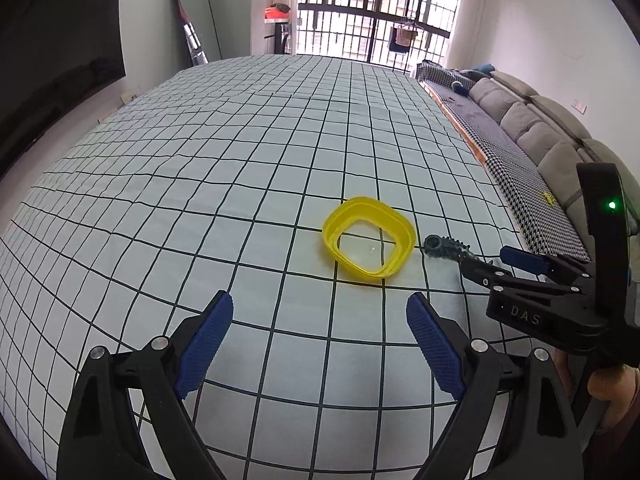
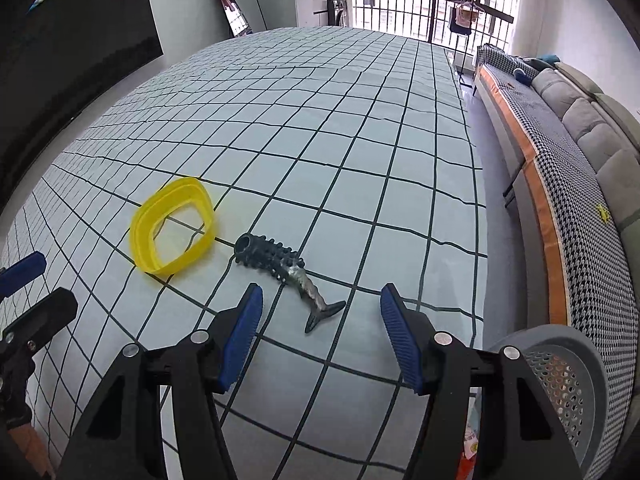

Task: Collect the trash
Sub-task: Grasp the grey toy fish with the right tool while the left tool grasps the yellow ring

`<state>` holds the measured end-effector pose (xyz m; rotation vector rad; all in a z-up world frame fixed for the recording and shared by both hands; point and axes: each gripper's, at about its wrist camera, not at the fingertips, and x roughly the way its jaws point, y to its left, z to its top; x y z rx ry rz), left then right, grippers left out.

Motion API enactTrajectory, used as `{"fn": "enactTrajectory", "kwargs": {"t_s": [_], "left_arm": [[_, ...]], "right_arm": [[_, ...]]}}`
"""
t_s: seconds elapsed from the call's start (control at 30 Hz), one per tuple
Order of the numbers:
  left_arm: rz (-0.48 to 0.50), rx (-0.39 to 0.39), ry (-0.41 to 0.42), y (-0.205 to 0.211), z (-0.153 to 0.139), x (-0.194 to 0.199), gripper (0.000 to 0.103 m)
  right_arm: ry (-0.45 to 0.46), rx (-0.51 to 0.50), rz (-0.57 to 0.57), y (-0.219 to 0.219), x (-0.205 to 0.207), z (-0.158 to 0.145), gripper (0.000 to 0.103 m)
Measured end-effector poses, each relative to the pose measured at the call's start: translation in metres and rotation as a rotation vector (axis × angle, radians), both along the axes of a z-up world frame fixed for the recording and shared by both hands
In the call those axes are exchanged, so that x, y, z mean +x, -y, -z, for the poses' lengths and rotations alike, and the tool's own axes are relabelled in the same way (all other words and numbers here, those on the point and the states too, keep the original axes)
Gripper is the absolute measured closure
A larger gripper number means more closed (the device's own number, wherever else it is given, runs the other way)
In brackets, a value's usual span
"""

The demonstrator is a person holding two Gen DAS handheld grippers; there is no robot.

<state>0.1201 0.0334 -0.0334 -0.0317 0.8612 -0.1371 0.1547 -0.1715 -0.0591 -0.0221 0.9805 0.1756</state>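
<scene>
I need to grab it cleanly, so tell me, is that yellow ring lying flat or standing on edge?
Lying flat. The yellow ring rests with its opening facing up, and the checked cloth shows through its middle.

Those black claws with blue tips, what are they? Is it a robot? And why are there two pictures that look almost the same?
It is not a robot by itself. A person holds one pair of tongs in each hand, and a small camera sits on each, looking forward along its fingers. So one picture comes from the left tongs and the other from the right tongs.

Both look down on a checked cloth. On it lie a yellow plastic ring, like a rim without a bottom, and a dark knobbly fish-shaped toy. A grey basket with holes waits at the lower right for the trash.

Both tongs are open and hold nothing. The right tongs hang just over the fish's tail.
</scene>
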Motion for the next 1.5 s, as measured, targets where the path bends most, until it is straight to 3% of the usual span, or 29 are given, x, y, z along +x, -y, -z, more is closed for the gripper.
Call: {"fn": "enactTrajectory", "kwargs": {"t_s": [0.33,0.43,0.57,0.6,0.83,1.07,1.5], "left_arm": [[-0.003,0.004,-0.028,0.001,0.008,0.005,0.016],[-0.004,0.003,-0.028,0.003,0.007,0.005,0.016],[0.000,0.006,-0.038,0.008,0.006,0.006,0.016],[0.001,0.008,-0.040,0.010,0.006,0.006,0.016],[0.021,0.014,-0.040,0.027,0.001,0.010,0.016],[0.018,-0.001,-0.063,0.044,0.003,0.024,0.016],[-0.022,0.012,-0.148,0.061,0.029,0.066,0.016]], "right_arm": [[0.004,-0.043,-0.057,-0.016,0.017,0.005,0.048],[0.009,-0.035,-0.076,-0.018,0.016,0.003,0.055],[0.010,-0.034,-0.106,-0.021,0.015,0.001,0.081],[0.009,-0.029,-0.109,-0.022,0.015,0.001,0.082],[0.023,0.031,-0.090,-0.014,0.007,-0.003,0.082],[0.055,0.066,-0.001,0.020,-0.013,-0.016,0.082],[0.098,0.144,0.067,0.062,-0.059,-0.031,0.082]]}}
